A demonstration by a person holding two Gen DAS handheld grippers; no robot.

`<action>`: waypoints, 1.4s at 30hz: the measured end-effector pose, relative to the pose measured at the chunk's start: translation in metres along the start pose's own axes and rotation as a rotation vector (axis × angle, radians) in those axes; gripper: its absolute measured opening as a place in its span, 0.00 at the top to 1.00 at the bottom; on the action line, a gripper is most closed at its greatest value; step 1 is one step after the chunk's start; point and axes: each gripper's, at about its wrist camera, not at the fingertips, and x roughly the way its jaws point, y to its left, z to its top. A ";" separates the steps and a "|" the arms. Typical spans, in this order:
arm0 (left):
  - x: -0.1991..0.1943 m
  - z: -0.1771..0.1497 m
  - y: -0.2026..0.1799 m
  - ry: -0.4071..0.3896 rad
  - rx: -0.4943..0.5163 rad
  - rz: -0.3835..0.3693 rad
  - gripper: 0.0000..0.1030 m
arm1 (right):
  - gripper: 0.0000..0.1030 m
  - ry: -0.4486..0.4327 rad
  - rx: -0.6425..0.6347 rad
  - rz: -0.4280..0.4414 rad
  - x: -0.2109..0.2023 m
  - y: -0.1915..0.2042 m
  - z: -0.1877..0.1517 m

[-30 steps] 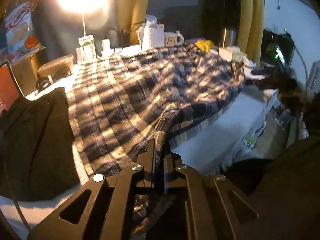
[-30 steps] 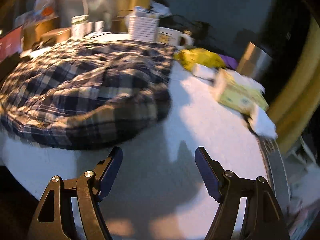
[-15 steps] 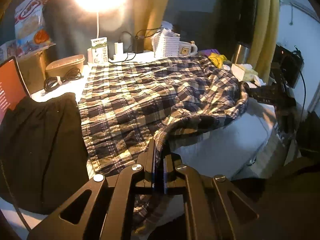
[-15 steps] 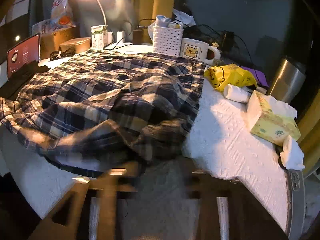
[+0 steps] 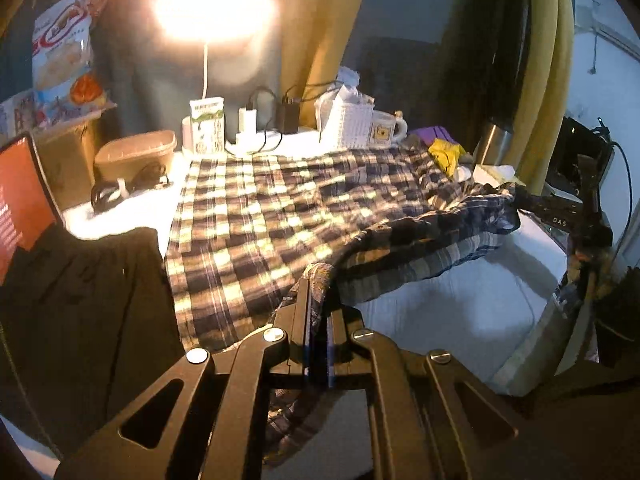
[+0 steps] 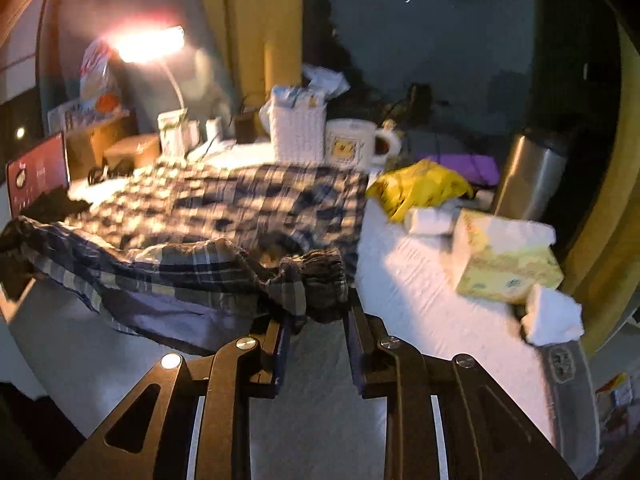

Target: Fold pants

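Note:
Plaid pants (image 5: 260, 216) lie spread over the white tabletop (image 5: 460, 300). My left gripper (image 5: 318, 280) is shut on their near edge, and cloth hangs down between its fingers. From there the near hem stretches, raised off the table, to the right, where the other gripper's dark body (image 5: 576, 216) shows. In the right wrist view my right gripper (image 6: 318, 312) is shut on a bunched, gathered part of the plaid pants (image 6: 324, 276). The rest of the pants (image 6: 240, 192) trails left and back over the table.
A black garment (image 5: 80, 280) and a red screen (image 5: 20, 208) lie at the left. A lit lamp (image 5: 212, 4), white basket (image 6: 298, 128), mug (image 6: 352, 144), yellow bag (image 6: 420, 188), steel tumbler (image 6: 528, 172) and tissue box (image 6: 508, 256) crowd the back and right.
My right gripper went from open over bare table to shut on the pants' bunched edge and lifted it. My left gripper rose with its corner, and the near hem now hangs off the table.

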 end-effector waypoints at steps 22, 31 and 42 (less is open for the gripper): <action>0.027 0.100 0.016 -0.141 0.143 0.022 0.96 | 0.76 -0.177 0.124 -0.027 -0.005 -0.030 0.065; 0.074 0.133 0.040 -0.126 0.159 -0.008 0.96 | 0.76 -0.181 0.147 -0.053 0.026 -0.037 0.096; 0.145 0.164 0.077 -0.048 0.133 -0.040 0.96 | 0.76 -0.141 0.154 -0.064 0.088 -0.047 0.131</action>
